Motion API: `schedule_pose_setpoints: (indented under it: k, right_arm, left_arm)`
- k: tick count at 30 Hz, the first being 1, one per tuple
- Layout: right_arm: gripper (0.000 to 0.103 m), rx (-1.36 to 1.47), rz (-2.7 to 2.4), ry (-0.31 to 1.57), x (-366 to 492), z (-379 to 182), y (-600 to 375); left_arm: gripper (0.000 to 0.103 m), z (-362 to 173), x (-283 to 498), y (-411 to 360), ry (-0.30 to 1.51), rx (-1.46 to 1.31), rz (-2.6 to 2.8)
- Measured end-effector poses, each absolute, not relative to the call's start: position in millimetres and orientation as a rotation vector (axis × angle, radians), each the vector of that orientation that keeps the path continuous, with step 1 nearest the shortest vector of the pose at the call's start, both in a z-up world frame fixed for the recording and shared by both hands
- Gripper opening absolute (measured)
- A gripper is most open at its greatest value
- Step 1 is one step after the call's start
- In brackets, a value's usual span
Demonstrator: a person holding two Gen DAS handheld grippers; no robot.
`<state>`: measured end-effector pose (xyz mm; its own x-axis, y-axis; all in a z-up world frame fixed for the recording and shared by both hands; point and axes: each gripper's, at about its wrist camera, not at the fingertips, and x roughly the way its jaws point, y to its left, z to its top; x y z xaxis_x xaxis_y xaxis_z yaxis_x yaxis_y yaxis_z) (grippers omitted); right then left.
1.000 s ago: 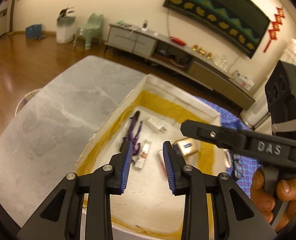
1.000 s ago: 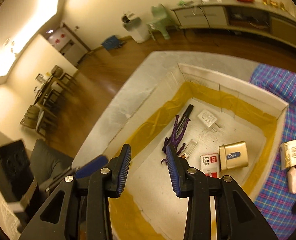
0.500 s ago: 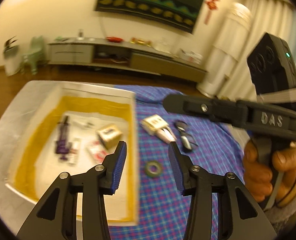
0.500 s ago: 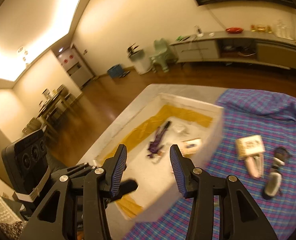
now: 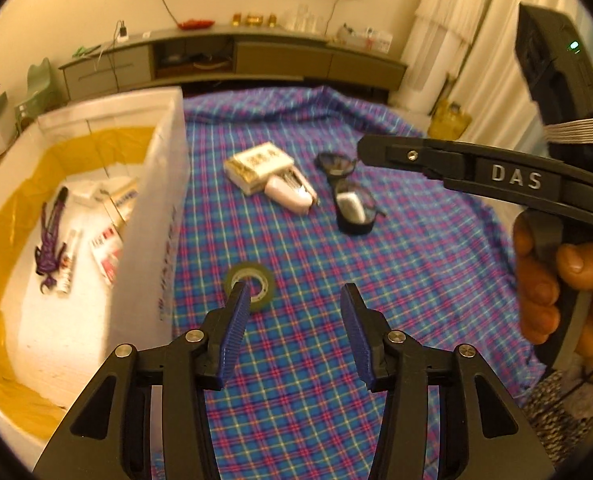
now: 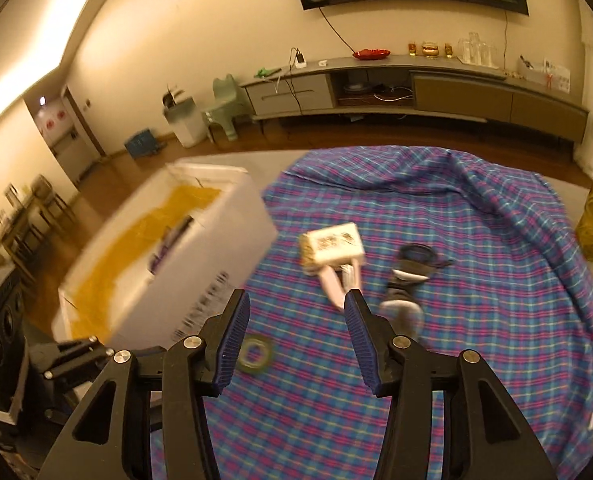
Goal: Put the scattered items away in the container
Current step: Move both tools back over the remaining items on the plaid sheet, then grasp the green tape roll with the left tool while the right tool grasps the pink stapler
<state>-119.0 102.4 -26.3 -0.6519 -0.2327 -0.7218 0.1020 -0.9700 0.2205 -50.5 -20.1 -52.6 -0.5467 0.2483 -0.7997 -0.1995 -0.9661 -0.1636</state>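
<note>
- On the blue-and-pink checked cloth [image 5: 396, 264] lie the items not yet tidied: a green tape roll [image 5: 250, 286], a cream printed box [image 5: 258, 166], a pale pink-white device [image 5: 290, 193] touching that box, and dark glasses [image 5: 346, 192] with a small white object lying on them.
- Just left of the tape roll stands the white foam container [image 5: 158, 216], lined with yellow tape; inside it are a purple figure [image 5: 50, 246], a small tube and some printed packets.
- Nearest the tape roll is the left gripper [image 5: 292, 300], its blue-padded jaws spread with only cloth between them; they have just been opening, and the left fingertip overlaps the roll's near edge in the left wrist view.
- Over the cloth, the right gripper [image 6: 296, 312] also has its jaws apart and empty, having just been opening; in its blurred view the pink-white device sits beyond the gap.
- At the right edge of the left wrist view, a hand [image 5: 556, 280] grips the right gripper's handle.
- Behind stands a long low cabinet [image 6: 416, 88] against the wall.
</note>
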Motion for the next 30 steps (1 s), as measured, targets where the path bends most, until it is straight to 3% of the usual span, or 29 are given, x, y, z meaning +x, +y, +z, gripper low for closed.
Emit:
schedule_pose_setpoints:
  k: [4, 11, 22, 23, 26, 27, 30]
  right_arm:
    - [0.063, 1.258, -2.68, -0.171, -129.6, -54.8, 101.2]
    - [0.067, 1.355, -2.649, 0.084, -172.1, -106.2, 85.5]
    - [0.072, 1.376, -2.609, 0.231, -212.5, -147.0, 76.5]
    - [0.071, 1.379, -2.601, 0.224, -214.3, -150.0, 76.4]
    - [0.044, 1.384, -2.59, 0.193, -218.7, -156.1, 77.3]
    - [0.043, 1.379, -2.592, 0.161, -219.2, -155.4, 79.5]
    - [0.043, 1.378, -2.582, 0.102, -219.1, -151.8, 87.1]
  left_arm:
    - [0.051, -76.8, -64.4, -21.9, -0.076, -1.405, 2.593]
    - [0.056, -101.3, -84.2, -23.9, -0.119, -1.449, 2.598]
    - [0.059, -134.9, -94.1, -12.8, 0.006, -1.501, 2.628]
    - [0.059, -135.3, -95.5, -13.4, -0.004, -1.493, 2.635]
    - [0.055, -135.8, -98.9, -12.9, 0.01, -1.47, 2.661]
    - [0.05, -136.2, -99.6, -11.7, 0.03, -1.463, 2.673]
    - [0.049, -137.3, -101.3, -11.1, 0.047, -1.446, 2.686]
